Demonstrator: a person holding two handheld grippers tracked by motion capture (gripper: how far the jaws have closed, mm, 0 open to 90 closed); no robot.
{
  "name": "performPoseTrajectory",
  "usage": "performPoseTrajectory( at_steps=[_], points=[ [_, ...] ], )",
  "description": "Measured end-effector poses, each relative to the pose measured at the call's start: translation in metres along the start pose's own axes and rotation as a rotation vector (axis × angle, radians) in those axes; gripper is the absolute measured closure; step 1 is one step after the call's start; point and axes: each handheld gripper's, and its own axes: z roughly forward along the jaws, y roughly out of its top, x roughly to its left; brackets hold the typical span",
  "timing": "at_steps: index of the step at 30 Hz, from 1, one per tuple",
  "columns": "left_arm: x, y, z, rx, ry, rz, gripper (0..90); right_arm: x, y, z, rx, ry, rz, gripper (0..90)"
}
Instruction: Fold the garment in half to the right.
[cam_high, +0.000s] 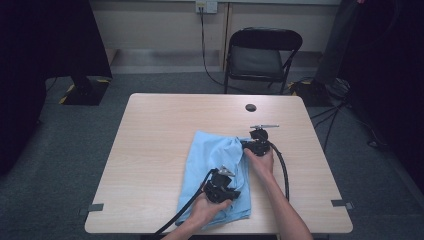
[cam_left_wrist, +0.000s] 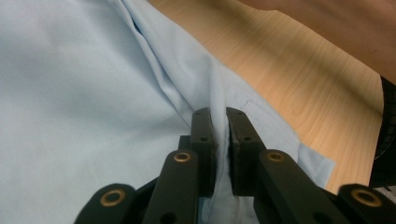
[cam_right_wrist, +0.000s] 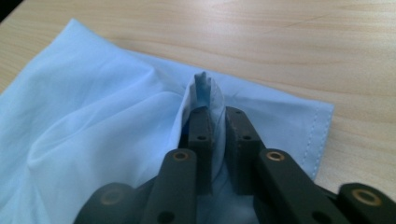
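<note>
No text, label, brand, number or sign can be read on anything here.

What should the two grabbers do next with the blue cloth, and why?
Probably let go and lift away. Each hand-held gripper, left and right, pinches a ridge of the blue cloth, which already lies folded on the table.

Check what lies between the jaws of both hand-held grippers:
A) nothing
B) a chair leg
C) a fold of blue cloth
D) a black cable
C: each gripper view shows a pinch of the cloth between the jaws, left hand-held gripper and right hand-held gripper alike.
</note>
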Motion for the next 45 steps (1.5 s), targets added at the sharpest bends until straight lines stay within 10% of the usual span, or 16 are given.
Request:
performPoseTrajectory(
  at_steps=[9, 15, 23, 32, 41, 45],
  points=[
    [-0.001, 0.003, -0.011, -0.027, -0.027, 0.007, 49.6, 0.000, 0.005, -0.017, 0.004, -0.067, -0.024, 56.3],
    [0.000, 0.018, -0.059, -0.169, -0.027, 0.049, 32.6, -0.008, 0.015, -0.044, -0.023, -0.127, -0.002, 34.9],
    [0.065, 0.025, -0.109, -0.316, 0.101, -0.068, 32.2, -0.006, 0.030, -0.064, -0.099, -0.093, 0.013, 32.0],
    [0.156, 0.018, -0.083, -0.321, 0.232, -0.266, 43.0, 0.009, 0.026, -0.021, 0.012, -0.013, 0.002, 37.4],
    [0.177, 0.007, -0.058, -0.259, 0.219, -0.349, 40.4, -0.003, 0.008, -0.010, 0.057, -0.027, 0.008, 64.7],
    [0.174, 0.004, -0.056, -0.261, 0.205, -0.339, 63.6, -0.006, 0.006, -0.012, 0.053, -0.059, -0.014, 81.9]
  ],
)
